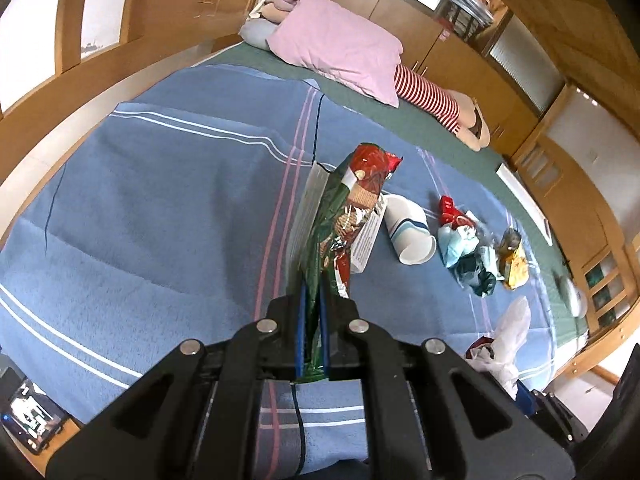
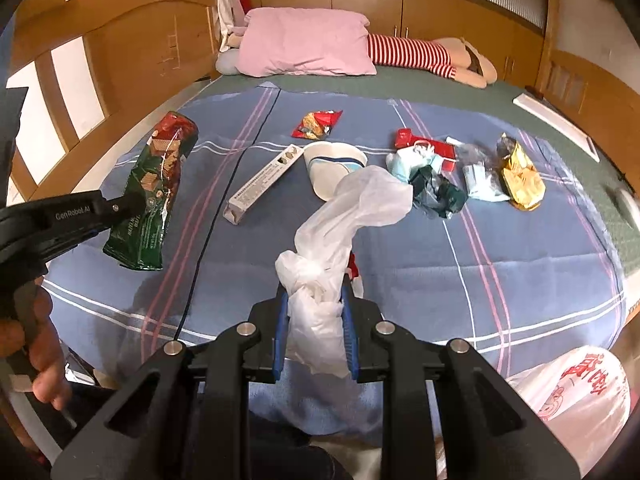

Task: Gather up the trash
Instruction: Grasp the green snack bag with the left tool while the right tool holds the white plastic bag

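My left gripper [image 1: 314,308] is shut on the lower end of a green and red wafer wrapper [image 1: 344,216], held above the blue blanket [image 1: 160,208]. The right wrist view shows that wrapper [image 2: 156,184] hanging at the left in the left gripper [image 2: 120,208]. My right gripper [image 2: 316,312] is shut on a bunched white plastic bag [image 2: 352,208] that trails forward. On the blanket lie a paper cup [image 2: 332,164], a long grey box [image 2: 264,180], a red snack wrapper [image 2: 316,124], a red pack [image 2: 424,148], crumpled green plastic [image 2: 436,192] and a yellow wrapper [image 2: 520,176].
A pink pillow [image 2: 304,44] and a striped soft doll [image 2: 420,54] lie at the head of the bed. Wooden bed rails [image 2: 132,52] and cupboards surround it. A printed white bag [image 2: 580,388] sits at the lower right. A person's hand [image 2: 36,344] grips the left tool.
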